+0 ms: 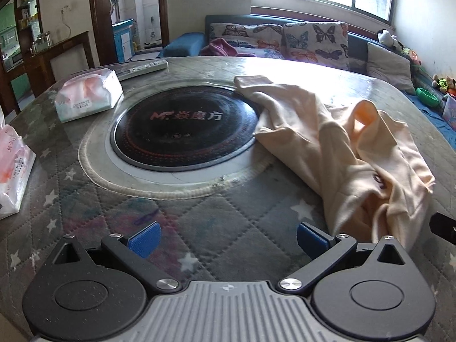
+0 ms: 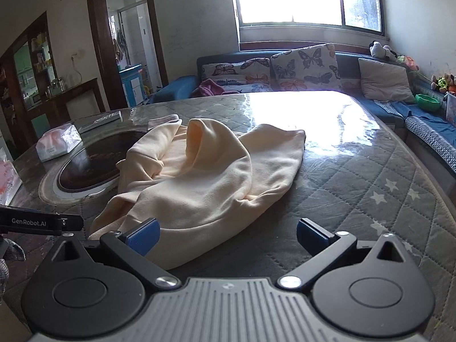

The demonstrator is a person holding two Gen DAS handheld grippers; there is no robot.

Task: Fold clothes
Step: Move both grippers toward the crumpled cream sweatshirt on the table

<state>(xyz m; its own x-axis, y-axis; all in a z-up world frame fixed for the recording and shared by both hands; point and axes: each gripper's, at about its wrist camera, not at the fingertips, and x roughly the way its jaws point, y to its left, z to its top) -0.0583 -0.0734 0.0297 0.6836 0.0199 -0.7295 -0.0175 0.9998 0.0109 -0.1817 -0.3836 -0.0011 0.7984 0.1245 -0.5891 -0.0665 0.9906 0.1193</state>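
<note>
Right wrist view — both grippers (image 2: 226,236) spread, garment (image 2: 199,176) crumpled.

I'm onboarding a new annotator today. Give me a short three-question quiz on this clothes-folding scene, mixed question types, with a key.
1. True or false: the cream garment is already folded into a neat rectangle.
2. Multiple choice: the left tongs are A) open, holding nothing, B) shut on the garment, C) shut on a tissue pack.
3. Fill in: part of the garment lies over the round black ____ set into the table.

Key: 1 false, it lies crumpled; 2 A; 3 hotplate. The right tongs are open too, at the garment's near edge.
</note>
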